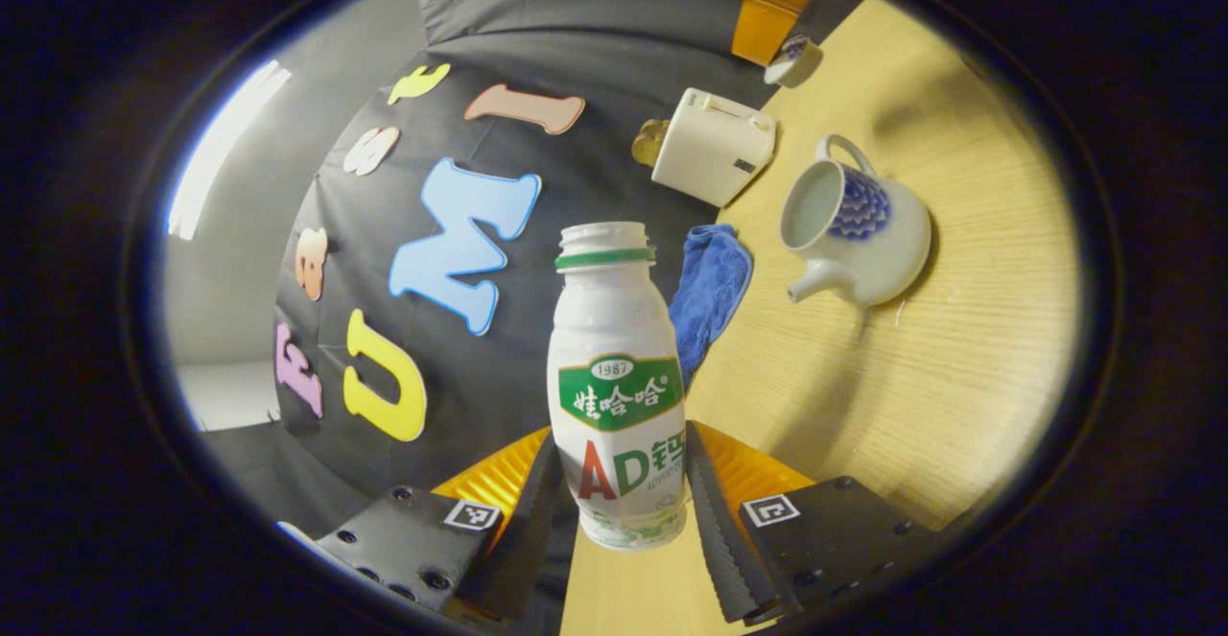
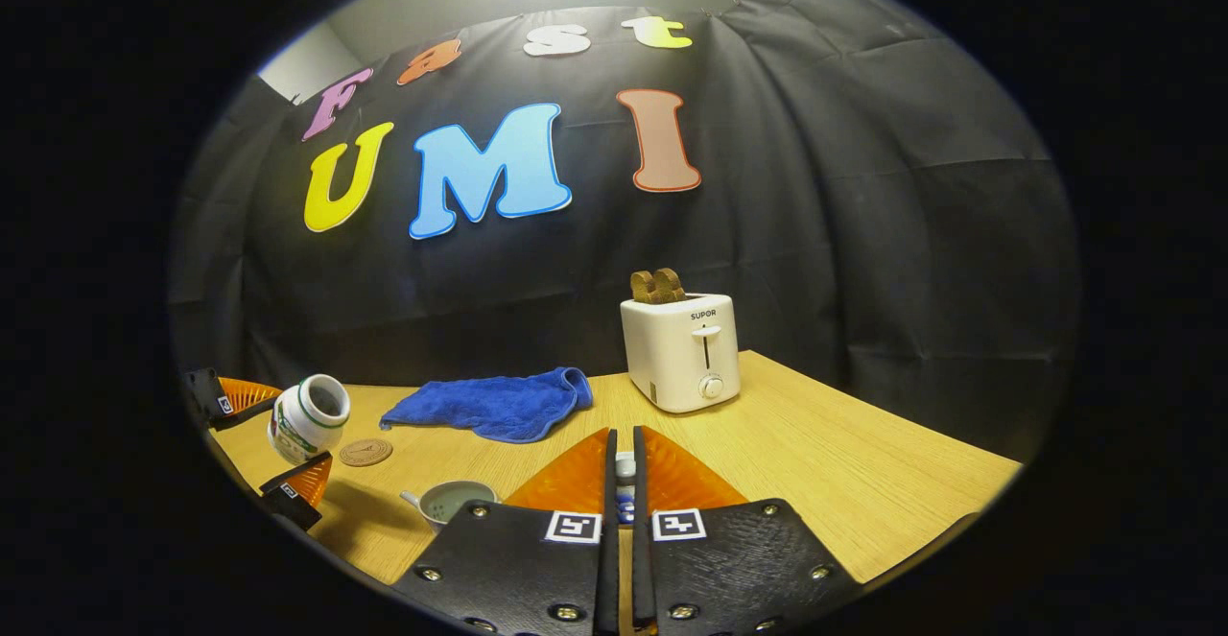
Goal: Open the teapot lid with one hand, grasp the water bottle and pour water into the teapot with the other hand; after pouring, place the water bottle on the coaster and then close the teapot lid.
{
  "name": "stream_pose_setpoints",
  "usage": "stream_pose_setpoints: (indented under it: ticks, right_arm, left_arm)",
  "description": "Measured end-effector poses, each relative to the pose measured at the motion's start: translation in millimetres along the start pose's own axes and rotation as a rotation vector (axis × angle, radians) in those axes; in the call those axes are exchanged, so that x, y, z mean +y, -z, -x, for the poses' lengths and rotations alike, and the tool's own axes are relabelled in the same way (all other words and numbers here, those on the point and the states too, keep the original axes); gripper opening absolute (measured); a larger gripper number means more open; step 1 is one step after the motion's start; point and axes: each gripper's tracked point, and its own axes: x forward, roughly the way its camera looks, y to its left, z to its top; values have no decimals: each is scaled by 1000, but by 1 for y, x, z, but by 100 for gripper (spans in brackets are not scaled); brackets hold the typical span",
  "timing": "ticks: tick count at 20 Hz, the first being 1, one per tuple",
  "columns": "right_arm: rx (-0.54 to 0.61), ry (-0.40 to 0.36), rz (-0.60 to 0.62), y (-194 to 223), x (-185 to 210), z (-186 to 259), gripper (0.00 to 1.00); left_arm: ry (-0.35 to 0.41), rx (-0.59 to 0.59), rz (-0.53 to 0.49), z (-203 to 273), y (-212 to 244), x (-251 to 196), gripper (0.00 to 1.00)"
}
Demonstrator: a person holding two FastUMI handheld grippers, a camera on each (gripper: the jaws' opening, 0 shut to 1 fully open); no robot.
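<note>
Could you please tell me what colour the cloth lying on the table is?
The cloth is blue, clearest in the right gripper view.

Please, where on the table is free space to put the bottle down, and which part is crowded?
Free: the wide bare wood right of the toaster, and the patch in front of the blue towel beside the coaster, which lies bare. Crowded: the strip where the open teapot, the tilted bottle held by the left gripper, and the right gripper gather.

A green-banded label with large red and green characters is carried by the white plastic bottle (image 1: 619, 396). What seems a short brand word is printed on the white toaster (image 2: 683, 353). Square black-and-white markers (image 2: 574, 527) are borne by the right gripper (image 2: 622, 436).
</note>
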Motion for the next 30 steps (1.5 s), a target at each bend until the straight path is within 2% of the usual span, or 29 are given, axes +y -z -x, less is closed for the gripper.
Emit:
stream_pose_setpoints:
  ticks: [1, 2, 3, 5, 6, 9, 14, 23, 24, 26, 27, 28, 29, 30]
  right_arm:
    - [0, 2, -3, 0, -1, 0, 5]
    - [-1, 4, -6, -1, -2, 0, 5]
    - [-3, 7, -11, -1, -3, 0, 5]
    - [-3, 12, -26, -1, -7, 0, 5]
    - [-3, 13, -37, -1, -8, 0, 5]
    - [1, 17, -63, -1, -11, 1, 5]
    - [-4, 17, -82, -4, -13, 3, 5]
    - [-9, 17, -90, -5, -15, 4, 5]
    - [-8, 16, -90, -6, -14, 4, 5]
    - [-6, 14, -89, -5, -13, 3, 5]
    - [-6, 13, -88, -5, -12, 4, 5]
    - [-6, 12, -87, -6, -13, 4, 5]
    - [-6, 11, -86, -5, -13, 4, 5]
    - [-6, 9, -87, -5, -13, 4, 5]
  left_arm:
    - [-1, -8, -38, 1, -4, -2, 77]
    - [0, -15, -71, 3, -7, -1, 77]
    - [6, -22, -94, 5, -10, -1, 82]
    - [15, -31, -135, 4, -12, -3, 82]
    - [16, -37, -164, 3, -14, -2, 77]
    - [7, -53, -267, -5, -21, 5, 77]
    - [2, -72, -367, -8, -27, 10, 77]
    - [-14, -94, -487, -10, -36, 8, 77]
    - [-13, -97, -497, -10, -35, 8, 82]
    - [-16, -101, -522, -11, -34, 9, 82]
    - [-18, -104, -537, -11, -36, 9, 77]
    - [-23, -107, -551, -10, -36, 10, 77]
    - [-27, -111, -564, -10, -37, 10, 82]
    - [-29, -112, -570, -10, -37, 11, 82]
